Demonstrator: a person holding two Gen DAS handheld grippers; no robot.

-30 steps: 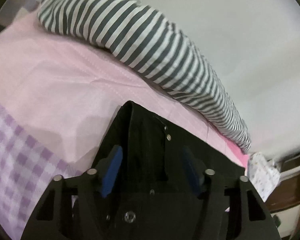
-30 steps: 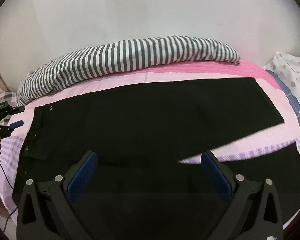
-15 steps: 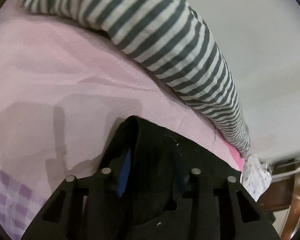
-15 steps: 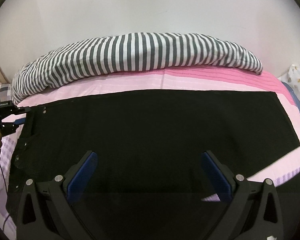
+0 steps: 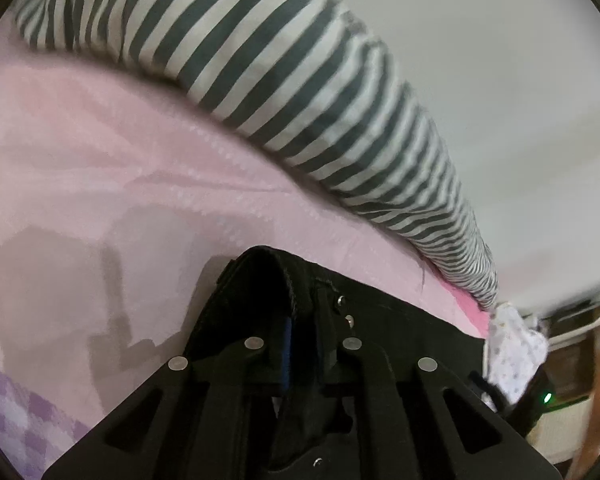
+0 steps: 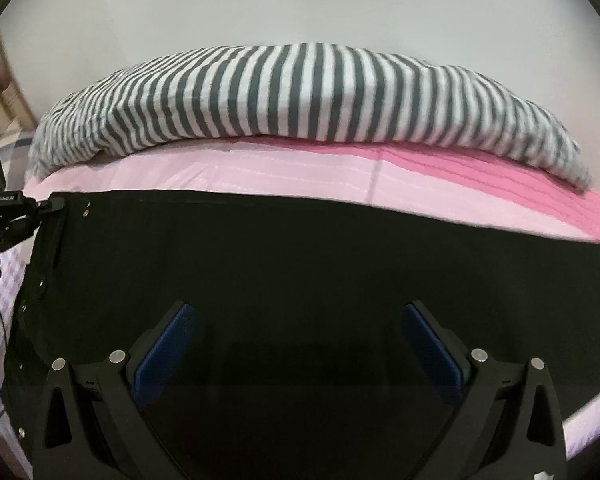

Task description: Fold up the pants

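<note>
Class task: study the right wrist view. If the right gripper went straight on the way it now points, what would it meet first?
Most likely the black pants: the right gripper is open, and its blue fingers frame only that dark cloth spread on the pink bedsheet. How near the cloth lies is unclear.

Left hand-held gripper [image 5: 300,320] clamped; right hand-held gripper [image 6: 296,344] gaping (tilted downward).

Black gripper [image 6: 300,340] frames, blue-padded fingers [image 6: 164,354], silver screws.
</note>
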